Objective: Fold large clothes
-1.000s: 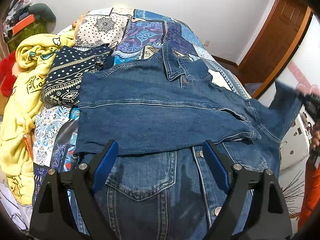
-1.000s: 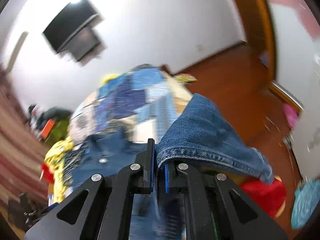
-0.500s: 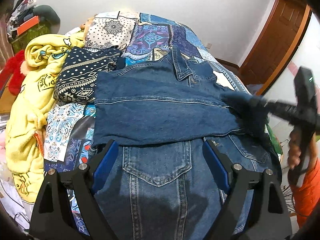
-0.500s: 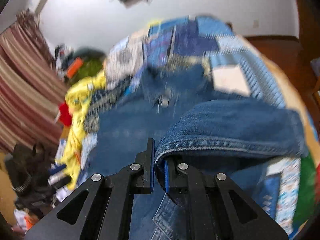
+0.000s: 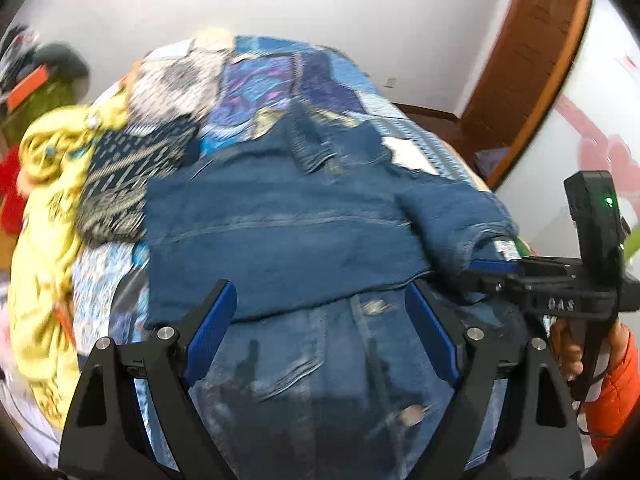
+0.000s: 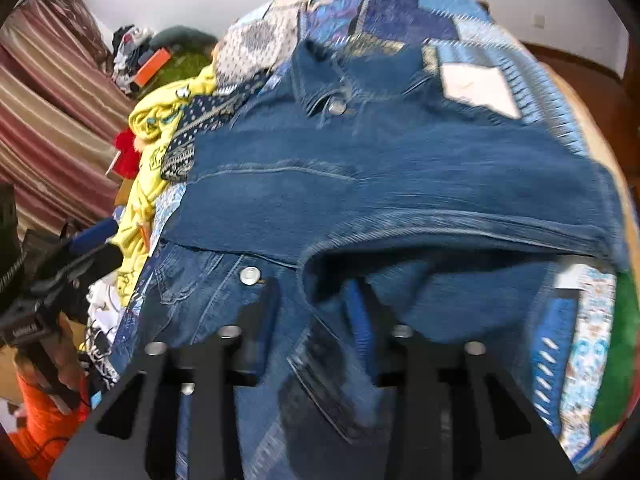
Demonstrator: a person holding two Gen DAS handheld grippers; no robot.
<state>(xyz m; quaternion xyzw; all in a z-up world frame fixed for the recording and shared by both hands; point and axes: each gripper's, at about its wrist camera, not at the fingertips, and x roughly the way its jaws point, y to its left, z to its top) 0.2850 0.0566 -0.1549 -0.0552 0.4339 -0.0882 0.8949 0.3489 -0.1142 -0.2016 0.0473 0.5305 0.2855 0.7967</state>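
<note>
L tongs [image 5: 320, 320]: jaws spread wide, nothing between the blue pads, hanging over the front of the denim jacket [image 5: 288, 240]. No contact w/ cloth visible.

Left wrist view: jacket lies flat on the patchwork quilt [image 5: 260, 80], collar toward the far wall, front panel w/ pocket and metal buttons nearest the camera. One sleeve is folded across the chest, its cuff ending near the L side. 2nd sleeve [image 5: 452, 216] is laid over from the R, cuff end at the R tongs [image 5: 492, 268], which come in from the R edge, held by a hand [image 5: 568, 352] in an orange sleeve. Yellow garment [image 5: 44, 240] and a dark patterned cloth [image 5: 128, 176] sit L of the jacket on the quilt. Wooden door at far R. Picture is motion-blurred.

Right wrist view: R tongs [image 6: 312, 312] jaws have just been opening; part-way apart now. Sleeve cuff [image 6: 400, 280] drapes above and between the fingers, pads not pressing it – released, as far as blur allows. Jacket [image 6: 380, 168] fills the middle, collar button up top. L tongs [image 6: 80, 256] at far L edge, beside the yellow garment [image 6: 160, 140]. Striped curtain behind.
</note>
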